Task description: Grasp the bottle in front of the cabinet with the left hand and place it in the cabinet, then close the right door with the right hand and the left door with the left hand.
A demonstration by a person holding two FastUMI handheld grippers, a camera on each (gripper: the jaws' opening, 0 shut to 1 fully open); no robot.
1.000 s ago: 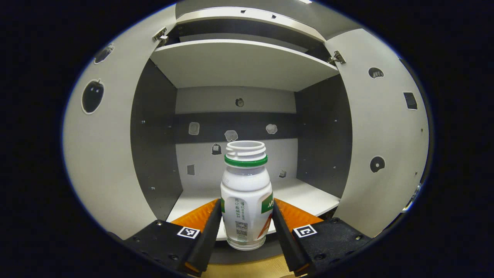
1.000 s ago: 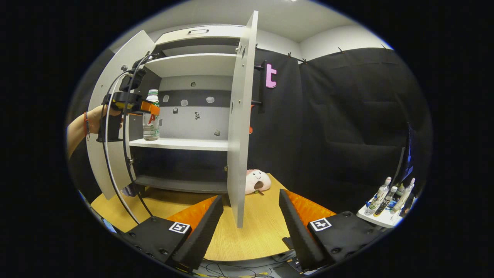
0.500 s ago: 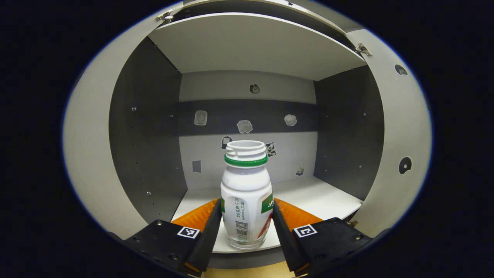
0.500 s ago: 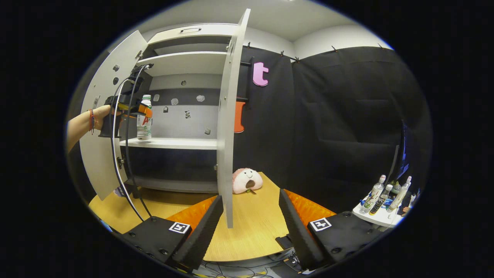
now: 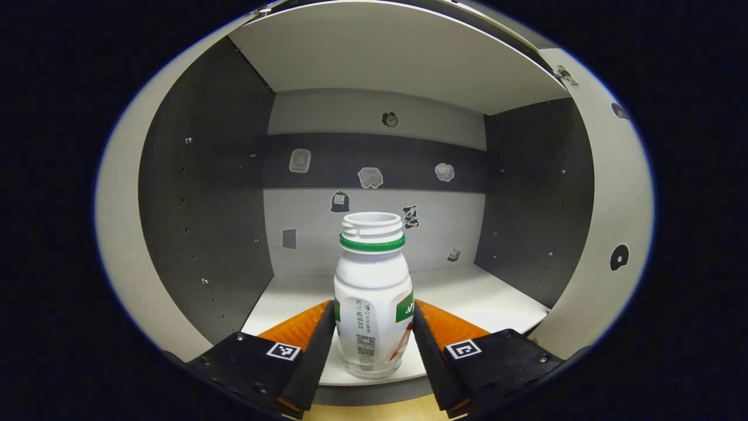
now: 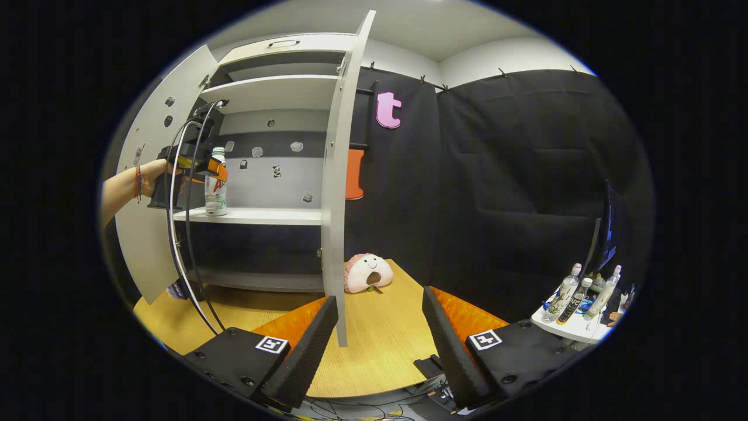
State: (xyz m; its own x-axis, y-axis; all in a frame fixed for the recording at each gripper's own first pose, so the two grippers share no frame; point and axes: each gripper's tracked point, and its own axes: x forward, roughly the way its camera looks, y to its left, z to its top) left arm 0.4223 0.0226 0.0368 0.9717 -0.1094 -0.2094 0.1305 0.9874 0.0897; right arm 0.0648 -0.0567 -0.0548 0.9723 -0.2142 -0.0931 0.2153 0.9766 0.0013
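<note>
A white capless bottle [image 5: 371,292] with a green neck ring and a printed label stands upright between my left gripper's fingers, and the left gripper [image 5: 373,345] is shut on it. Its base sits at the front edge of the cabinet's middle shelf [image 5: 467,298]. In the right gripper view the same bottle [image 6: 215,182] shows on the shelf's left end, held by the left gripper [image 6: 201,166] and a hand. The right door [image 6: 339,175] stands open, edge-on, just beyond my right gripper [image 6: 380,333], which is open and holds nothing. The left door [image 6: 149,193] is swung wide open.
Small stickers dot the cabinet's back wall [image 5: 374,175]. A pink plush toy [image 6: 366,272] lies on the wooden table [image 6: 374,351] right of the right door. Several bottles stand on a white tray [image 6: 570,327] at far right. Cables [image 6: 187,251] hang from the left gripper.
The left gripper has carried the bottle deeper into the cabinet and lower onto the middle shelf. The right gripper view has shifted slightly, with the right door a little more to the left.
</note>
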